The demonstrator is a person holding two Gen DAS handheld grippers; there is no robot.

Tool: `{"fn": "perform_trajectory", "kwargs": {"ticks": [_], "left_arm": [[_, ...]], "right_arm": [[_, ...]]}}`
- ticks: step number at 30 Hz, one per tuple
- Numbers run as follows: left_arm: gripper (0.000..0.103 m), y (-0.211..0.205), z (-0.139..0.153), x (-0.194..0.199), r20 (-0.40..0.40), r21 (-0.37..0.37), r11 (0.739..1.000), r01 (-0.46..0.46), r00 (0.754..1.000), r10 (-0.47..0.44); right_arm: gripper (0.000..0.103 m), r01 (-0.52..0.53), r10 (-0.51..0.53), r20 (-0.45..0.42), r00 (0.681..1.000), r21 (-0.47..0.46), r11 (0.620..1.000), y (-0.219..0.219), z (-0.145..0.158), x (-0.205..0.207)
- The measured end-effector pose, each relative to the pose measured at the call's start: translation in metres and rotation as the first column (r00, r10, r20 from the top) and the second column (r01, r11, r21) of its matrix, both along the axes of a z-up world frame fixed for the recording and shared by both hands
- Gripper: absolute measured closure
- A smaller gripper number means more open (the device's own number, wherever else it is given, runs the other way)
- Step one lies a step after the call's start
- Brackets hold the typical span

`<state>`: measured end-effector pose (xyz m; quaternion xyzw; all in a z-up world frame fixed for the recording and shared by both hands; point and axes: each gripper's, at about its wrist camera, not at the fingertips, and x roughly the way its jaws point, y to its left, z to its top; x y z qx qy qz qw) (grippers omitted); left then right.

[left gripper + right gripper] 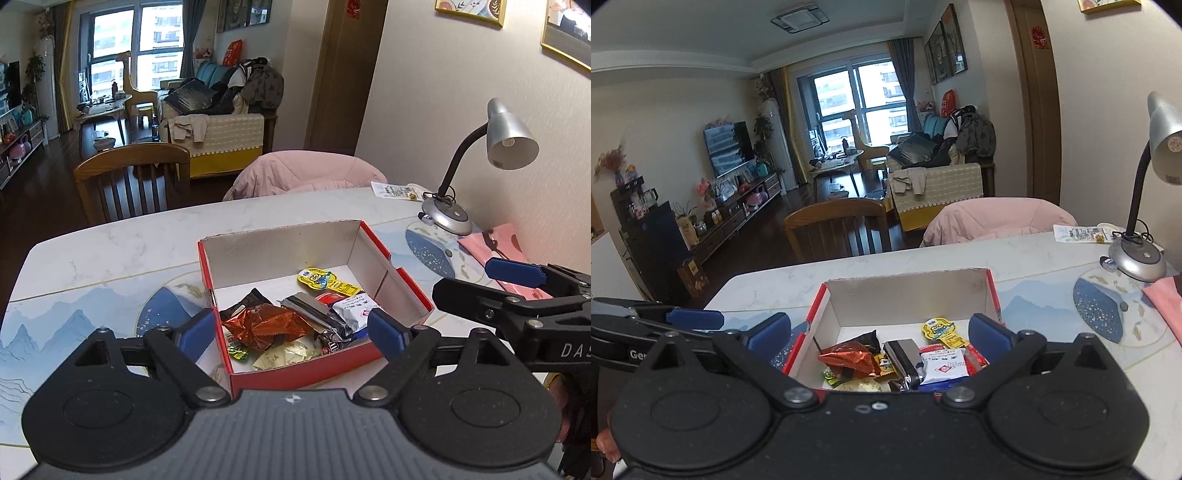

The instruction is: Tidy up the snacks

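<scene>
A red cardboard box with a white inside (280, 254) (908, 291) stands on the table and holds several snack packets: an orange-brown wrapper (266, 325) (849, 360), a silver-black bar (314, 314) (905, 354), a white packet (352, 310) (945, 365) and a yellow minion packet (325, 280) (940, 330). My left gripper (291, 334) is open and empty, held above the box's near end. My right gripper (881, 332) is open and empty, also above the near end. The right gripper shows at the right edge of the left wrist view (517, 280).
The marble table with blue mountain print (110, 266) (1052, 266) carries a silver desk lamp (509, 136) (1137, 254), a pink bag (498, 247) and a paper packet (397, 190) at the far right. A wooden chair (133, 177) and a pink-draped chair (306, 171) stand behind.
</scene>
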<state>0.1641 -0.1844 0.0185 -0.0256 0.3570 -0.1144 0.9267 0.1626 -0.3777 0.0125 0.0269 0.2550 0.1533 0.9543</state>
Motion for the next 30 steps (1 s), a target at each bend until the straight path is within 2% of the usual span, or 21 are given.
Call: {"fn": "perform_trajectory", "kwargs": {"ticks": [5,13,19,30], "left_arm": [[0.013,0.003,0.001,-0.003,-0.003,-0.025,1.0,-0.006,1.0,0.006],[0.013,0.004,0.005,-0.012,0.009,-0.02,1.0,-0.006,1.0,0.006],[0.013,0.007,0.009,-0.014,0.018,-0.027,1.0,-0.016,1.0,0.016],[0.013,0.008,0.012,-0.016,0.014,-0.037,0.999,-0.024,1.0,0.024]], "right_arm": [[0.0,0.013,-0.013,0.01,1.0,0.006,1.0,0.001,0.001,-0.005],[0.0,0.016,-0.016,0.019,1.0,-0.02,1.0,0.006,0.001,-0.007],[0.0,0.005,-0.005,0.007,1.0,0.023,1.0,0.004,0.001,-0.009],[0.0,0.038,-0.038,0.014,0.999,0.016,0.999,0.003,0.001,-0.012]]}}
